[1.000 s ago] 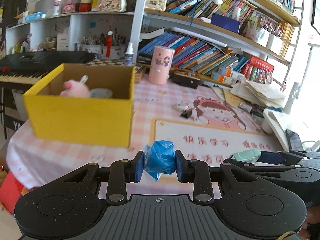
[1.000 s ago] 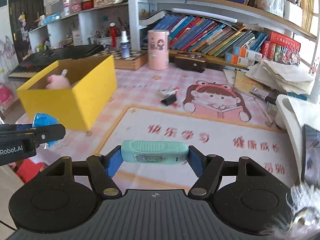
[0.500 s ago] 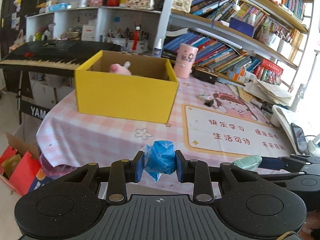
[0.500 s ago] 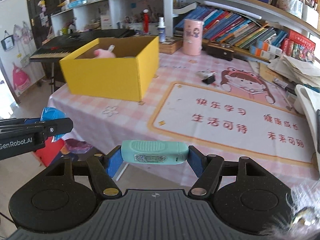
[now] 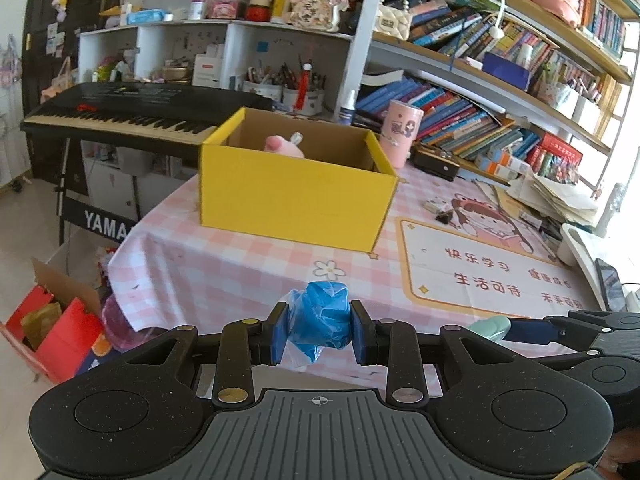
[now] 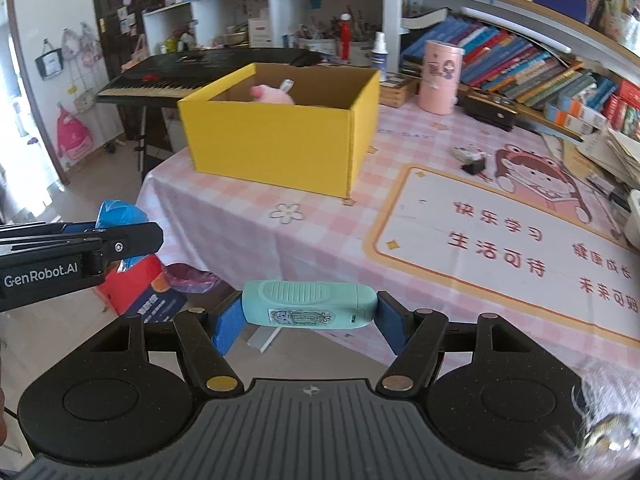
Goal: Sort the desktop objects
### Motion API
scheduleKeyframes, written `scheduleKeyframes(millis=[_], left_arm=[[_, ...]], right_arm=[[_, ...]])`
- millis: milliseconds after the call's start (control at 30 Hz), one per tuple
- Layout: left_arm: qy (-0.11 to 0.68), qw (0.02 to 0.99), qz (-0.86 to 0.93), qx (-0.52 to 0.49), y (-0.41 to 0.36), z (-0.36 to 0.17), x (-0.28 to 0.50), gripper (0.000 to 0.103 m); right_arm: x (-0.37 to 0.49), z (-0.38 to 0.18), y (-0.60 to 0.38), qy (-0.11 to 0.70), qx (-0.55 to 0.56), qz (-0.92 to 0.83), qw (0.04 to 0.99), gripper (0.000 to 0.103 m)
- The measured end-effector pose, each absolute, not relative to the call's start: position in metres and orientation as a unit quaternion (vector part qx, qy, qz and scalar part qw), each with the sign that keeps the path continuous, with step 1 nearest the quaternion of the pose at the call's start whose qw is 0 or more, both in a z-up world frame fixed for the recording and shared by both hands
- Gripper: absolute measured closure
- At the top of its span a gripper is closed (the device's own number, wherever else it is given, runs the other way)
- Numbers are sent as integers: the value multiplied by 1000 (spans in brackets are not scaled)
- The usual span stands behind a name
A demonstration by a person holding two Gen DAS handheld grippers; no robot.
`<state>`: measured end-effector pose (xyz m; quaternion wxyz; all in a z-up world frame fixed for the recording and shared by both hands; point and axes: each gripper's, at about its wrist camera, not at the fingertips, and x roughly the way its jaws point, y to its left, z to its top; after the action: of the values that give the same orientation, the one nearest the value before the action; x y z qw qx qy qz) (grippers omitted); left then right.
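the left gripper [image 5: 319, 333] pinches a crumpled blue bag [image 5: 320, 320]; the right gripper [image 6: 308, 320] clamps a mint-green case [image 6: 308, 309] lengthwise. both hang off the near edge of the pink checked table [image 6: 248, 216]. farther back stands the open yellow box [image 6: 280, 136] holding a pink toy [image 6: 272, 94].

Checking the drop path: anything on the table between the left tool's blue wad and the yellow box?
Bare pink checked tablecloth, in both wrist views. The left tool grips the blue wad off the table's edge, short of the yellow box.
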<state>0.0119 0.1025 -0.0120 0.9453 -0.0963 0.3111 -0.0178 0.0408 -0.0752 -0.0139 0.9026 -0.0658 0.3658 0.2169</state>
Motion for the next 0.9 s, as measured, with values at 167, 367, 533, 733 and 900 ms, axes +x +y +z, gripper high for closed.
scheduleKeyframes(millis=[167, 367, 533, 733, 900], left_arm=[[306, 947, -4, -100, 115, -11, 10, 73], [300, 948, 10, -107, 126, -8, 15, 73], [299, 948, 12, -110, 127, -6, 27, 73], [304, 947, 13, -104, 121, -8, 45, 73], [288, 952, 26, -101, 123, 6, 76, 73]], right_arm=[[42, -13, -59, 363, -74, 234, 899, 36], [48, -9, -44, 356, -81, 250, 897, 36], [59, -6, -39, 355, -84, 257, 895, 36], [78, -9, -35, 363, -83, 265, 890, 36], [109, -4, -35, 355, -73, 271, 892, 36]])
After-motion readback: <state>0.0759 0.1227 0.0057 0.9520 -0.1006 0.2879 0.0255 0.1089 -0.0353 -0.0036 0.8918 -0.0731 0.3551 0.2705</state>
